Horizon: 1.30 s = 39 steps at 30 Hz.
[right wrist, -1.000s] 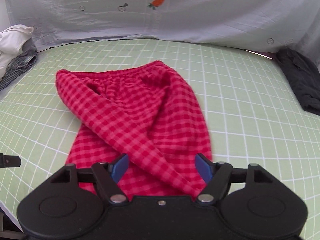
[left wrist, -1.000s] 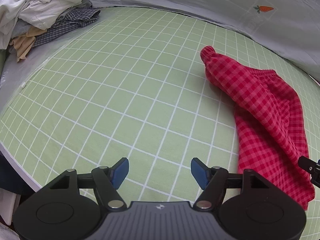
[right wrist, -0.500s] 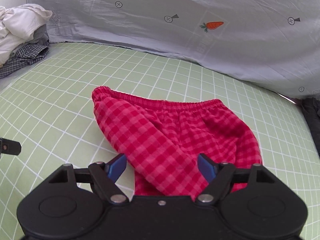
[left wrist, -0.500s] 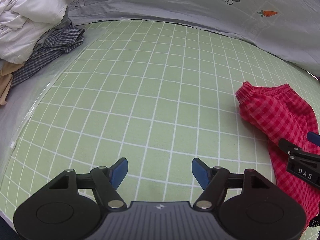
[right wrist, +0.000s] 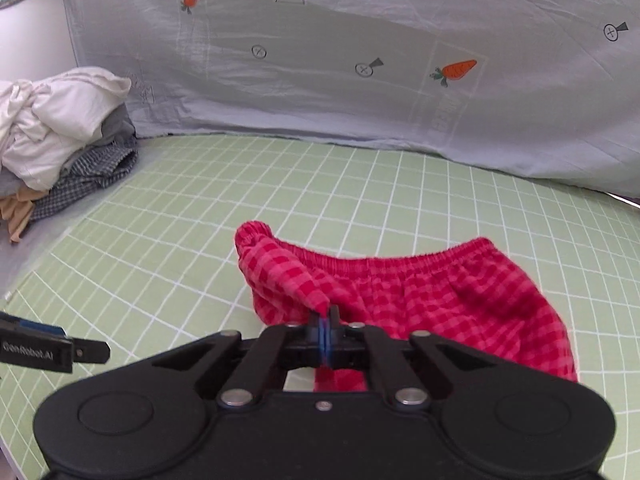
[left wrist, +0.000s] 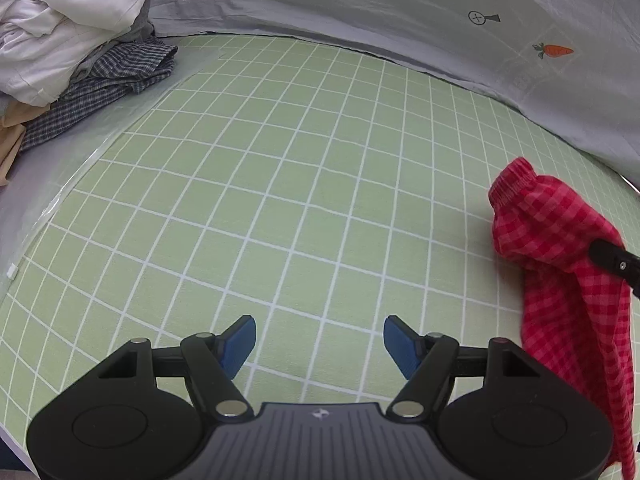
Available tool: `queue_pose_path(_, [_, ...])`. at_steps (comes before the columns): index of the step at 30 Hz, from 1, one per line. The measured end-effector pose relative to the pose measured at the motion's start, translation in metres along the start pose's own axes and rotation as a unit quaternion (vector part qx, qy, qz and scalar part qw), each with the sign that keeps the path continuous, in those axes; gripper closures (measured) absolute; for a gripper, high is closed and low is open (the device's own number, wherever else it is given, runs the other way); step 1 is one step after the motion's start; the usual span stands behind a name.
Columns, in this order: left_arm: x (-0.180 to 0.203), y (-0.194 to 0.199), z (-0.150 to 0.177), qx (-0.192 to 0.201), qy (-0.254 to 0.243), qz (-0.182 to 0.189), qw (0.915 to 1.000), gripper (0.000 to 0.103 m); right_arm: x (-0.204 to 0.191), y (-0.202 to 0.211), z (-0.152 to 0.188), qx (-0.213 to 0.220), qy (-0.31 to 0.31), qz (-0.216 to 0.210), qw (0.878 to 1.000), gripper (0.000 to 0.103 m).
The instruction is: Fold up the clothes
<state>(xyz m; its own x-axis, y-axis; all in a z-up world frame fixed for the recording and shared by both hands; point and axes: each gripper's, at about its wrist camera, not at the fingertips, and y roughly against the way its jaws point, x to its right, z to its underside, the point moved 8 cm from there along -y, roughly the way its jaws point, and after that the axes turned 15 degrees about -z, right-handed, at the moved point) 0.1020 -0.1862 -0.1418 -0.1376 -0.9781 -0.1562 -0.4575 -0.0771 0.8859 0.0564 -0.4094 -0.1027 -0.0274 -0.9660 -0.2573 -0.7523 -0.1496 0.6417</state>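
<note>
My right gripper [right wrist: 325, 334] pinches a fold of the red checked shorts [right wrist: 440, 300] lying on the green grid mat [left wrist: 280, 200]; soft, light, floppy. My left gripper [left wrist: 318, 344] gapes empty and should take the waistband corner [left wrist: 514, 182].

The left gripper [left wrist: 319, 344] hangs over the green grid-patterned mat [left wrist: 256, 184], its blue fingers [left wrist: 237, 345] spread apart with only bare mat between them. At the right edge, red checked shorts [left wrist: 560, 264] hang bunched from a black gripper tip [left wrist: 612, 260]. A pile of white and checked clothes [left wrist: 76, 56] sits far left, a grey carrot-print sheet [left wrist: 440, 8] behind.
</note>
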Motion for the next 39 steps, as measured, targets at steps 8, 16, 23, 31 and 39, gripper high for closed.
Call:
queue_pose_path(8, [0.082,0.014,-0.023,0.027,0.022,0.015,0.9993,0.032,0.149,0.059,-0.013,0.068,-0.148,0.062,0.985,0.099])
queue_pose_path(16, [0.17,-0.008,-0.03,0.003,-0.015,0.074,0.9972,0.031,0.246,0.063,0.038,0.022,-0.245,0.075,0.966,0.061])
queue_pose_path(23, [0.231,-0.036,-0.018,-0.028,-0.094,0.106,0.9895,0.038,0.246,0.075,0.083,-0.006,-0.267,0.086,0.96,0.059])
queue_pose_path(31, [0.245,-0.053,-0.053,0.0,-0.113,0.116,0.9868,0.099,0.257,0.089,0.086,0.01,-0.291,0.141,0.946,0.059])
queue_pose_path(39, [0.203,-0.025,-0.11,0.076,-0.054,0.073,0.993,0.052,0.242,0.1,0.088,0.003,-0.278,0.149,0.949,0.059])
